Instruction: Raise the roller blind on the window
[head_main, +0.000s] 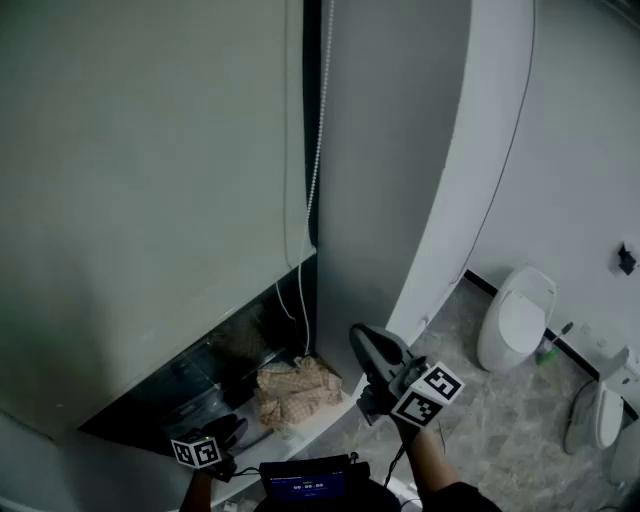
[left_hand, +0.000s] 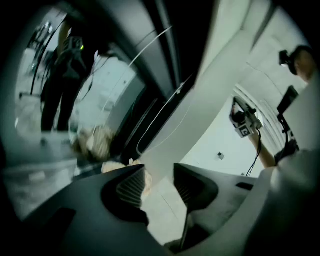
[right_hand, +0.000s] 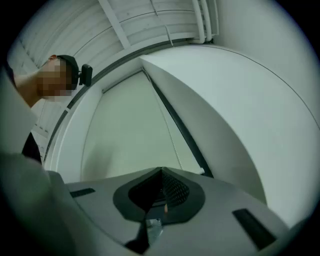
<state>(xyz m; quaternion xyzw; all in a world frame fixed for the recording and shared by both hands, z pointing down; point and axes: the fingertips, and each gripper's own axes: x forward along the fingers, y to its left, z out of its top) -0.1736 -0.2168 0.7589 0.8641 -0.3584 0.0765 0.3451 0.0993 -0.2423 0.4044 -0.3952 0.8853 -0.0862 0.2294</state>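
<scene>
The blind (head_main: 150, 180) hangs nearly down. Below it the left gripper (left_hand: 159, 169) stands wide open, empty, near a crumpled cloth (head_main: 295, 392) on the sill (head_main: 325, 413). The chain (head_main: 318, 130) hangs free; just right, the right gripper (right_hand: 161, 174) is closed on nothing. A toilet (head_main: 515, 318) stands farther right.

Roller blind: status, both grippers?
Left gripper open, empty. Right gripper shut, empty, apart from the bead chain. Roller blind mostly down, gap at bottom. Crumpled cloth below the chain.

I see a crumpled beige cloth (head_main: 297, 392), and to its right a white toilet (head_main: 518, 318) on the grey stone floor (head_main: 500, 420).
</scene>
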